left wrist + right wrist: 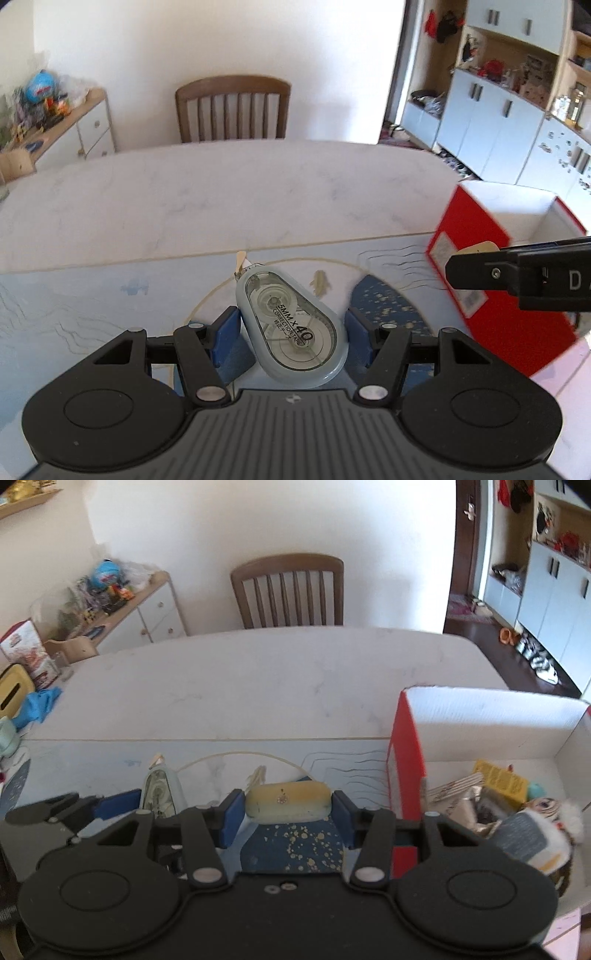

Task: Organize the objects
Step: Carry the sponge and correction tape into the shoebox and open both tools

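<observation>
Left claw (pixel 291 326) around correction tape (pixel 291 325)

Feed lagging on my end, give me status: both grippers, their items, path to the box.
Left gripper shut on correction tape. Right gripper shut on yellow case. Red box open, to the right, partly filled. Nothing blocking.
</observation>
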Available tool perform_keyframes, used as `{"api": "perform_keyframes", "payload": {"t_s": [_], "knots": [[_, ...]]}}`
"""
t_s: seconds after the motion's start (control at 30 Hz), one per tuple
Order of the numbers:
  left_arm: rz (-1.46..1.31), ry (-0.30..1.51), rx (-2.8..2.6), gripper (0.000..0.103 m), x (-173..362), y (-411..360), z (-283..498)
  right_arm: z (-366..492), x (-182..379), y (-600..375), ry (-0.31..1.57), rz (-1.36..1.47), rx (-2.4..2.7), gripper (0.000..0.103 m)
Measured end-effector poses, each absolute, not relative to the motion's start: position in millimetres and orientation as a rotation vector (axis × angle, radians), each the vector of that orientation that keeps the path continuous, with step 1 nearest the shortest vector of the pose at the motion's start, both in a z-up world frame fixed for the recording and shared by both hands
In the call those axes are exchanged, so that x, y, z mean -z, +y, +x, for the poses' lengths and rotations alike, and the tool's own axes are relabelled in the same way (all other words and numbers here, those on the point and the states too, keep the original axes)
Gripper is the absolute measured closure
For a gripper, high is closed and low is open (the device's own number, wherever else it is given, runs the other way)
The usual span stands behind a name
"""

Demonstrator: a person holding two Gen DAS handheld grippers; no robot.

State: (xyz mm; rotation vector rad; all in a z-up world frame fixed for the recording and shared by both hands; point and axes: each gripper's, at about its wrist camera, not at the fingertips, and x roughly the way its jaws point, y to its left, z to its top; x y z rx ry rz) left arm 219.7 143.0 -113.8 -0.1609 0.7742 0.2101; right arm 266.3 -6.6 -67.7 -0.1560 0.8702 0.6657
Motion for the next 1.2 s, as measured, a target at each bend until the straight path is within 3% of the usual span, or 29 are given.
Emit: {"api": "perform_keyframes", "payload": {"t_s": [0.6, 1.2], "knots": [[-0.161, 0.726, 0.01, 0.041, 40.3, 61.5, 219.2, 253.1, 32.3, -111.6, 0.773, -0.182, -0.663, 0.053], [-0.103, 0.782, 0.105, 0.041, 38.7, -38.0, 290.0, 300.9, 46.8, -234.5, 0.77, -0.156, -0.53, 0.053]]}}
